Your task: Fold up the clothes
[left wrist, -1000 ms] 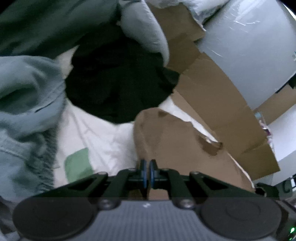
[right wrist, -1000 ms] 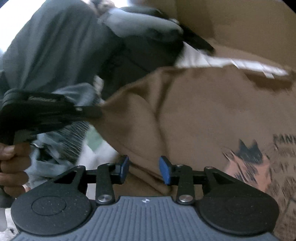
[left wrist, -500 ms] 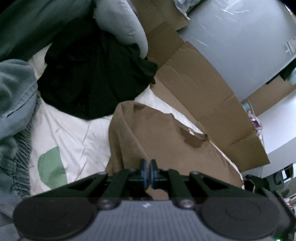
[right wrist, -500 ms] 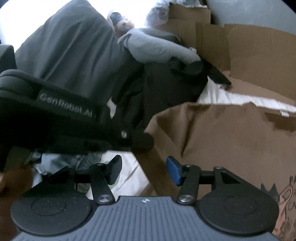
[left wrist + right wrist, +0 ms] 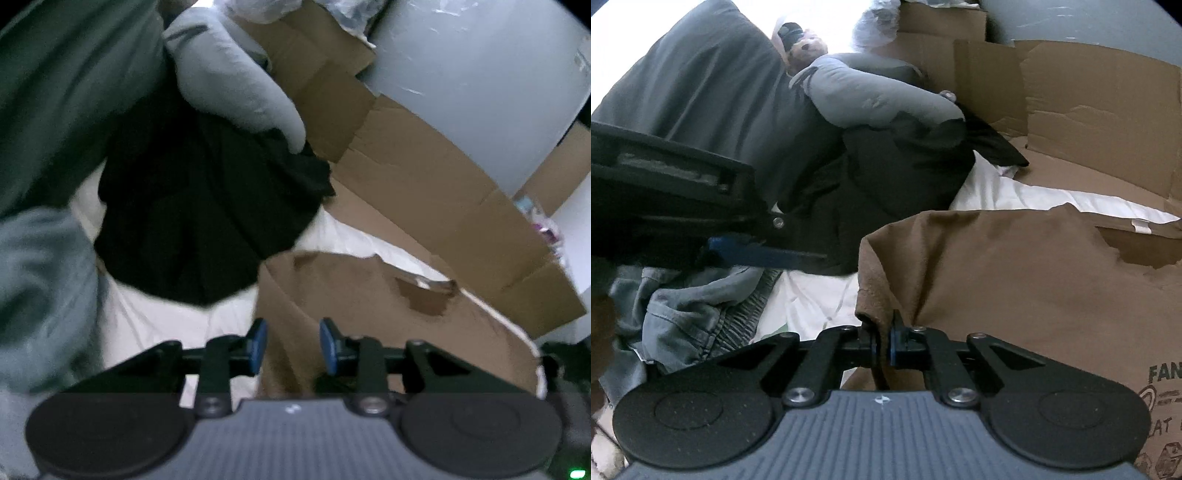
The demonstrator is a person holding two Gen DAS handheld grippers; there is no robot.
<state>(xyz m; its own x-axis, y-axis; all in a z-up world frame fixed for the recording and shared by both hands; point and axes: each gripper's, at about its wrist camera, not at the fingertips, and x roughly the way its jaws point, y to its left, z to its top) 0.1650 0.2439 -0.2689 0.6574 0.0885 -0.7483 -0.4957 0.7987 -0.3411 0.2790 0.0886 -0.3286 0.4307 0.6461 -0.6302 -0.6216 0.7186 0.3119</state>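
While left tongs point(image 5: 293, 345) part, right tongs point(image 5: 882, 345) pinch brown shirt point(image 5: 1015, 280) lettered "FAN".

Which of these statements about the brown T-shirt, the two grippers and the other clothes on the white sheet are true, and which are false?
1. The right gripper is shut on the edge of the brown T-shirt. True.
2. The left gripper is clamped on the brown T-shirt. False: its fingers are opening, with the shirt's edge between them.
3. A crumpled black garment lies beyond the brown T-shirt. True.
4. The brown T-shirt is plain. False: a dark print shows on it.
5. The white bed sheet lies on top of the brown T-shirt. False: it lies beneath.
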